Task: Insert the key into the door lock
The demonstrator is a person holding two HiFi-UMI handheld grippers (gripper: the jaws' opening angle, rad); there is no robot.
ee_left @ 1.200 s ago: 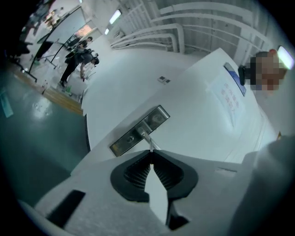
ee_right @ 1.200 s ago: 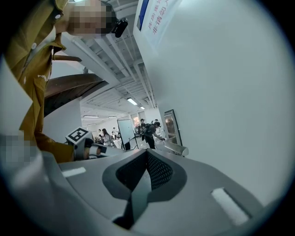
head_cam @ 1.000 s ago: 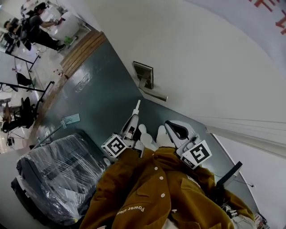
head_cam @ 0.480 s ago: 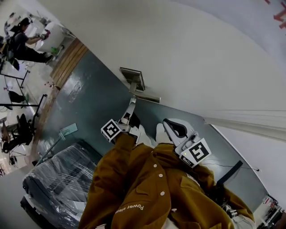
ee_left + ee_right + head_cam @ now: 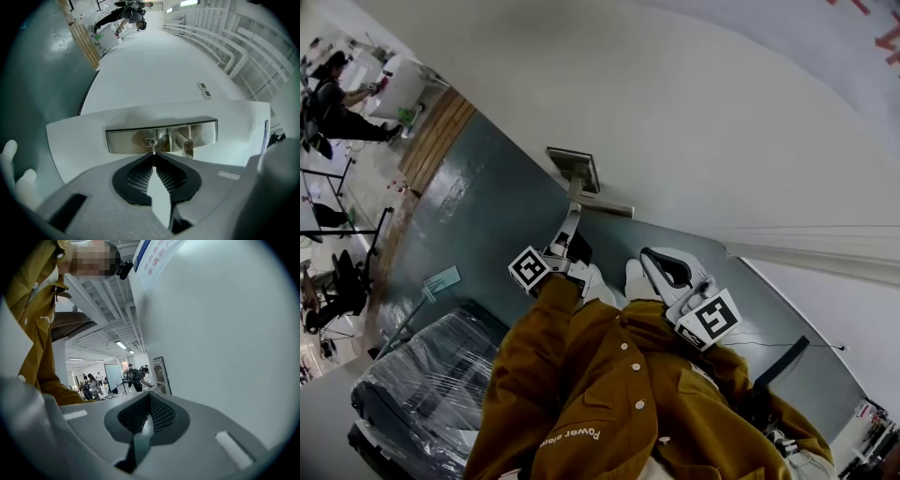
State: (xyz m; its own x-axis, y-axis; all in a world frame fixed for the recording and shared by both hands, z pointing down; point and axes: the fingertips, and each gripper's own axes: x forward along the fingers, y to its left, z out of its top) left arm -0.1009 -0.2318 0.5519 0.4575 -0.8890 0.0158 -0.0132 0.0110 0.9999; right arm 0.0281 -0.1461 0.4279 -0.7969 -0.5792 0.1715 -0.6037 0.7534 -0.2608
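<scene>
A steel lock plate (image 5: 161, 140) with a keyhole (image 5: 150, 141) and a lever handle (image 5: 184, 143) sits on the white door (image 5: 154, 70). My left gripper (image 5: 153, 158) is shut on a thin metal key (image 5: 153, 150), and the key's tip is at the keyhole. In the head view the left gripper (image 5: 573, 214) reaches up to the lock plate (image 5: 574, 169), just beside the handle (image 5: 605, 206). My right gripper (image 5: 650, 258) hangs back to the right, away from the door hardware. Seen in its own view, the right gripper (image 5: 149, 395) is shut with nothing between the pads.
The brown-jacketed sleeves (image 5: 600, 384) of the person holding the grippers fill the lower middle. A plastic-wrapped bulky object (image 5: 422, 375) stands at the lower left on the dark green floor (image 5: 478, 225). A black stand (image 5: 778, 366) is at the right. People work at a table (image 5: 342, 80) far off.
My left gripper moved up toward the lock plate and rolled, bringing the key to the keyhole. The right gripper stayed where it was.
</scene>
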